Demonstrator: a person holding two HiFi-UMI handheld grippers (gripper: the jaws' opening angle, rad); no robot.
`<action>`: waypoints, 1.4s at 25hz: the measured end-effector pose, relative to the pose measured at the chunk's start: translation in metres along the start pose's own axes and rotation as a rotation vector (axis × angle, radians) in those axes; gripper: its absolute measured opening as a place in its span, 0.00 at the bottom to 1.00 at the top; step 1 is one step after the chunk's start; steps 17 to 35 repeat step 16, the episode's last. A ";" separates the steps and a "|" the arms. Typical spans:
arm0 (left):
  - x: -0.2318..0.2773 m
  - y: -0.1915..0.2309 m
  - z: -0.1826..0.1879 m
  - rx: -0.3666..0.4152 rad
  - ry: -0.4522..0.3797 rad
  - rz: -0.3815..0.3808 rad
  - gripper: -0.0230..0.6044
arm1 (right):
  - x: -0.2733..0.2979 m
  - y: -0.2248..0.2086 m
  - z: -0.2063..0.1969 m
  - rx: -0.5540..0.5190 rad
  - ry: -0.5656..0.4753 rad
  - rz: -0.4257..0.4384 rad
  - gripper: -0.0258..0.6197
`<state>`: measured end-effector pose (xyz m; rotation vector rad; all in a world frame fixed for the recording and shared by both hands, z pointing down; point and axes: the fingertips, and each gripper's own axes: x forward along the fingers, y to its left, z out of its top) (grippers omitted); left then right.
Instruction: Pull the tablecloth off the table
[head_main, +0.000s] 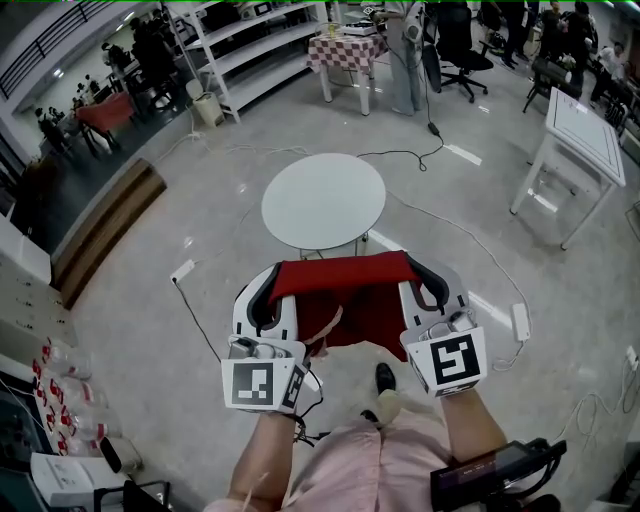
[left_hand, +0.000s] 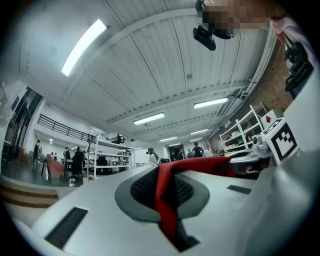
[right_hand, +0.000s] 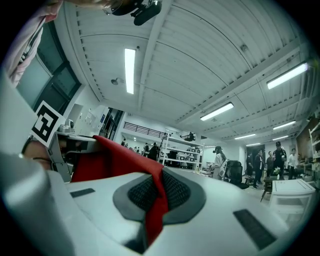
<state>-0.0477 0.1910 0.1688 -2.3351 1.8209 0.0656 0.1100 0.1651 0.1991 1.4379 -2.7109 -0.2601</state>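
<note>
So my left gripper (head_main: 266, 288) and right gripper (head_main: 426, 284) each have their jaws squeezed shut on a top corner of the red tablecloth (head_main: 345, 290). That way it hangs spread between them, clear of the bare round white surface (head_main: 323, 200) ahead, nothing left to snag on

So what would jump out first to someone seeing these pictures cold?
The red tablecloth hangs stretched in the air between the left gripper and the right gripper, both with jaws shut on its top edge. Just beyond it stands the round white table, its top uncovered.
</note>
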 end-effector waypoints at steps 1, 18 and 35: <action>0.000 0.000 0.001 0.001 -0.002 0.001 0.09 | 0.000 0.000 0.001 0.000 0.000 0.000 0.08; -0.011 0.012 0.015 0.023 -0.018 0.017 0.09 | 0.004 0.013 0.018 -0.008 -0.044 0.016 0.08; -0.011 0.012 0.015 0.023 -0.018 0.017 0.09 | 0.004 0.013 0.018 -0.008 -0.044 0.016 0.08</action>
